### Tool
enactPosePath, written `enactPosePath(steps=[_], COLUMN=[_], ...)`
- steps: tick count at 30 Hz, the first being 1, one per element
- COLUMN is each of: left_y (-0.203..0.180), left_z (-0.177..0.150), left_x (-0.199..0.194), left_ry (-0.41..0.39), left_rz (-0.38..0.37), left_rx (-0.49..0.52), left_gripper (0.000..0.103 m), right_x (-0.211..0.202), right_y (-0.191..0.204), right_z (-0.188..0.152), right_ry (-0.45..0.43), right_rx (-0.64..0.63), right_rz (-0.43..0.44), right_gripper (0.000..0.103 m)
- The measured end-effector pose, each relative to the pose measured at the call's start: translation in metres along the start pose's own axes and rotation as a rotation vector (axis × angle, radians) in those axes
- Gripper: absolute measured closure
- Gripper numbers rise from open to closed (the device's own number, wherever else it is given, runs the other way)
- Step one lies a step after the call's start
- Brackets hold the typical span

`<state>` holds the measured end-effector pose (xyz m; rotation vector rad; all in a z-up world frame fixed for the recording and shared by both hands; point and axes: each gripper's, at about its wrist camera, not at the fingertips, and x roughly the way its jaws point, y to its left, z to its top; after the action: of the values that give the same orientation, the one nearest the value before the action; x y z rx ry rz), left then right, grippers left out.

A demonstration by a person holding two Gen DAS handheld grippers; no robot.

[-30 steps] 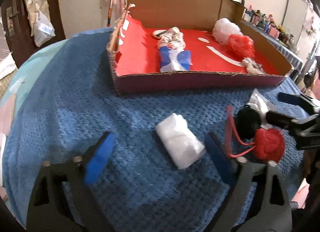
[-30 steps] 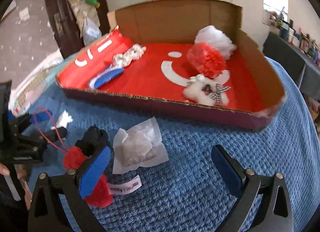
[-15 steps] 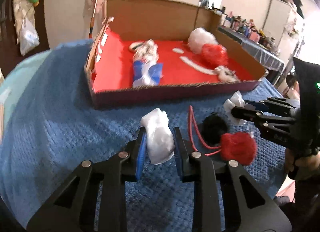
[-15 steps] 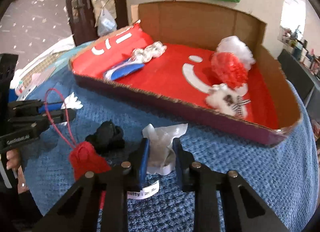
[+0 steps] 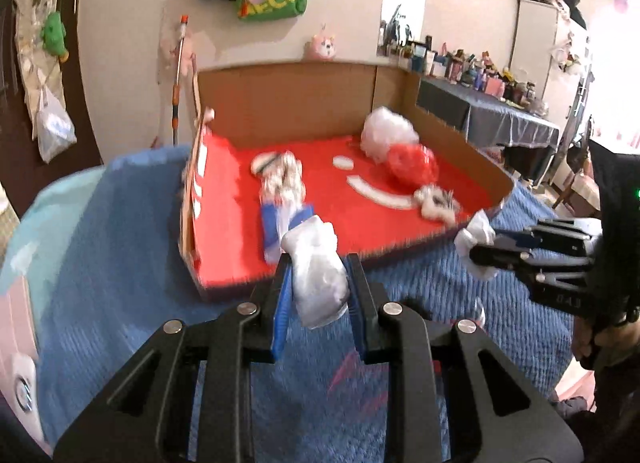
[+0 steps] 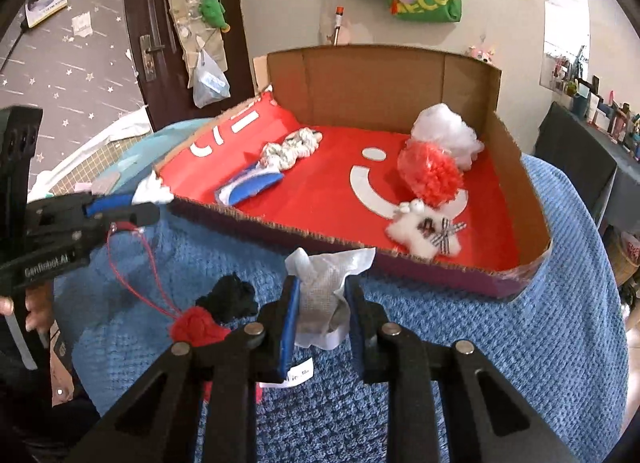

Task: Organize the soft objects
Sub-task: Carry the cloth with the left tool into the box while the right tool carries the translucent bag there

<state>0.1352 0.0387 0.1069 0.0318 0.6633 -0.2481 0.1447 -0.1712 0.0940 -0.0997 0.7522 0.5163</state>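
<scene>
My left gripper (image 5: 319,283) is shut on a white plastic-wrapped bundle (image 5: 318,271), held above the blue towel in front of the cardboard box (image 5: 288,103). My right gripper (image 6: 320,303) is shut on a white pouch of stuffing (image 6: 326,287), also lifted off the towel. Each gripper shows in the other's view: the right gripper (image 5: 480,251) at the right edge, the left gripper (image 6: 156,199) at the left edge. Inside the red-floored box lie a white fluffy ball (image 6: 444,131), a red pom-pom (image 6: 432,175), a small white plush (image 6: 420,231), a braided white piece (image 6: 288,149) and a blue-white item (image 6: 248,187).
A blue towel (image 6: 500,343) covers the table. On it, near my right gripper, lie a black soft lump (image 6: 232,297) and a red yarn ball (image 6: 198,327) with a red cord. A dark door (image 6: 176,23) and a cluttered side table (image 5: 492,103) stand behind.
Both grippers went from open to shut, the left on the white bundle and the right on the pouch. Both then lifted their objects off the towel toward the box.
</scene>
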Motion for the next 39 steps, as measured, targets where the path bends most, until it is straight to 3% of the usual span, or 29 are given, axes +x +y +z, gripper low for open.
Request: enactPosePath(steps=[4, 11, 17, 24, 39], left_y=[-0.004, -0.018, -0.022, -0.019, -0.016], left_z=[0.023, 0.048, 0.054, 0.052, 0.047], left_x=[0.011, 0.073, 0.122, 0.146, 0.156], left_ry=[0.004, 0.122, 0.230, 0.299, 0.333], left_rz=[-0.061, -0.169, -0.196, -0.196, -0.193], left_rx=[0.029, 0.083, 0.117, 0.141, 0.143], left_gripper=[0.079, 0.079, 0.079, 0.079, 0.079], right_x=[-0.003, 0.014, 0.045, 0.081, 0.107], right_y=[-0.003, -0.017, -0.031, -0.039, -0.040], right_z=[0.012, 0.040, 0.061, 0.070, 0.068], right_ry=[-0.020, -0.012, 0.043, 0.123, 0.189], right_rx=[-0.001, 0.006, 0.000, -0.033, -0.056], right_rz=[-0.001, 0.033, 0.070, 0.116, 0.133], right_gripper=[0.078, 0.078, 0.078, 0.078, 0.078])
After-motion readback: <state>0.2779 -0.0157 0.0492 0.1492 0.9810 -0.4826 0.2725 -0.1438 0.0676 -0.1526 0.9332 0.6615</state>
